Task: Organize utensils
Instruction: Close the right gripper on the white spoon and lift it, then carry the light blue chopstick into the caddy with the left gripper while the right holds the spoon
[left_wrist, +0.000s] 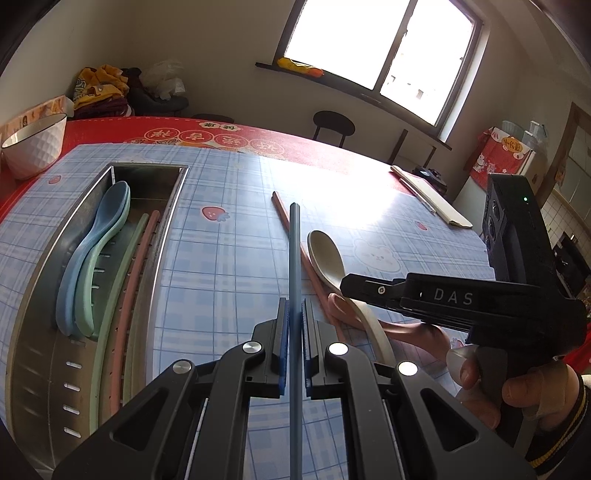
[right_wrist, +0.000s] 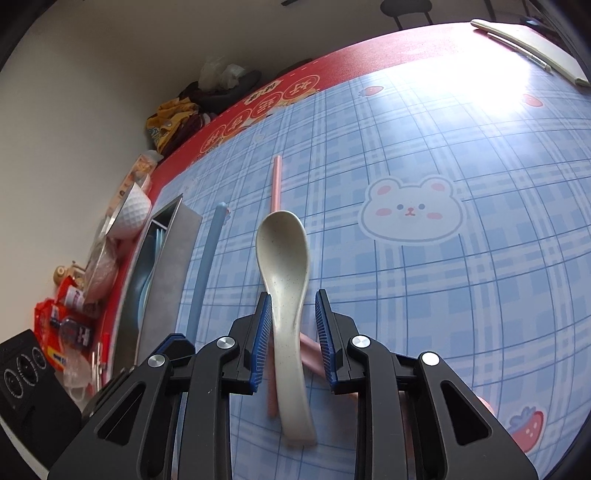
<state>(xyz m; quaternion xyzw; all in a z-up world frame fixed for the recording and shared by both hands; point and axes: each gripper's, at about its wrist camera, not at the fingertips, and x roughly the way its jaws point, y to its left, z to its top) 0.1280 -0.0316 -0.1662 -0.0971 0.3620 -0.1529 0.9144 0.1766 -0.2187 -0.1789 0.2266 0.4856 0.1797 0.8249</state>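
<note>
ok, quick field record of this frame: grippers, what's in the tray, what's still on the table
left gripper: shut on blue chopstick
right gripper: open, white spoon between its fingers, right pad clear of it
metal tray: blue spoon nested on green spoon; green chopstick and pink chopstick beside them
on table: white spoon, pink chopstick, pink spoon under the white one
white bowl: beyond the tray's far end

"DAS" — on right gripper (left_wrist: 345, 286)

White bowl (left_wrist: 31, 146) on red tablecloth (left_wrist: 229, 127); perhaps clothes (left_wrist: 99, 88) behind.
</note>
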